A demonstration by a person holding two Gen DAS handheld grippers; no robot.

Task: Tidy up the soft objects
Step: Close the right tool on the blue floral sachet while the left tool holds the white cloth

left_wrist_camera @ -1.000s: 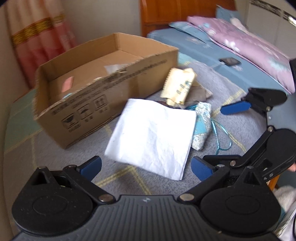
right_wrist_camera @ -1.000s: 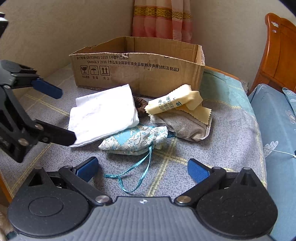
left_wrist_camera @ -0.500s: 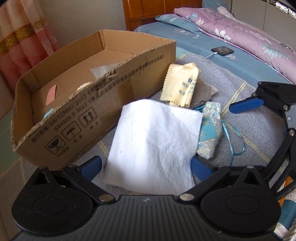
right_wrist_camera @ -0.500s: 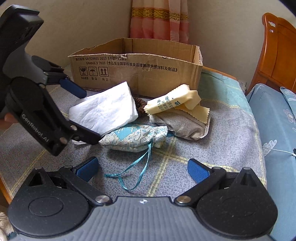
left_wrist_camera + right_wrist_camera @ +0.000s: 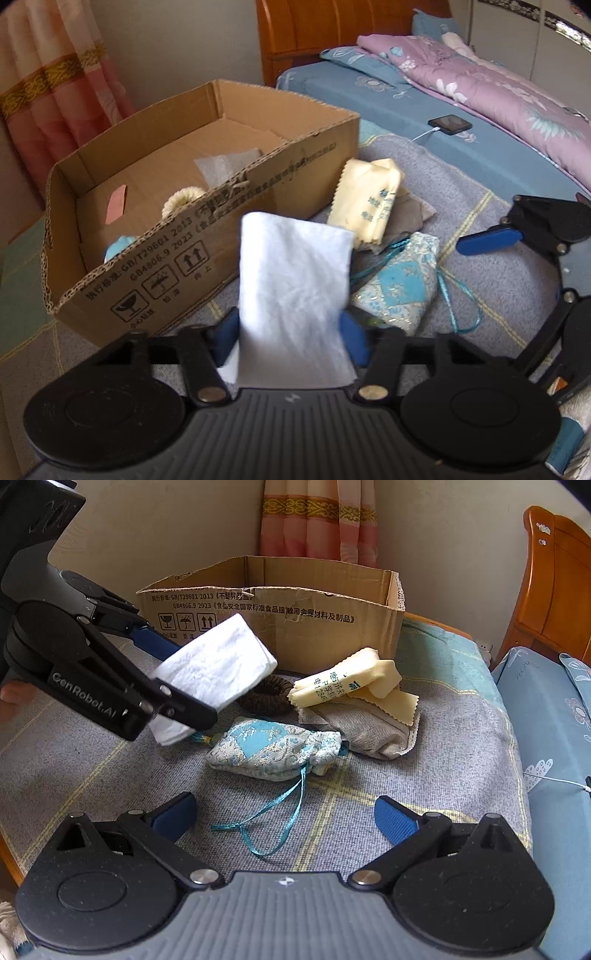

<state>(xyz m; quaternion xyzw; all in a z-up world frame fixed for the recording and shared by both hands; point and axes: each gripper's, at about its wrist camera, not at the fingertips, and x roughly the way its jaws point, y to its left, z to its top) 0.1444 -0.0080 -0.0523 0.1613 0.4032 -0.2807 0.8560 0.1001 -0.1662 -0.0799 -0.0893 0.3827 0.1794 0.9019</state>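
Left of the left claw (image 5: 291, 341), a cardboard box (image 5: 207, 236) is seen with its near wall just ahead; a cream ring-shaped item (image 5: 183, 197) and a pale sheet (image 5: 229, 166) lie inside, and a light blue item is partly hidden behind the wall. Between the pads of the left claw, a folded white cloth (image 5: 293, 295) is now pinched and lifted clear of the grey blanket (image 5: 461, 738); half a second ago it lay flat with the pads spread beside it. The pick-up is judged complete, and a carry over the near wall of the box is judged to be next.

To the right of the held cloth, in the right wrist view, a brown hair tie (image 5: 264, 695) is now uncovered on the blanket. Just below it lies a blue brocade drawstring pouch (image 5: 275, 751) with trailing teal ribbon (image 5: 273, 823). Further right, a yellow lens cloth (image 5: 351, 685) rests on a grey fabric pouch (image 5: 369, 727).

The right claw (image 5: 286, 814) is held with pads spread wide and nothing between them, above the ribbon and near the brocade pouch. A phone (image 5: 450, 123) lies on the bed beyond the blanket.

Four soft items are judged to remain outside the box.
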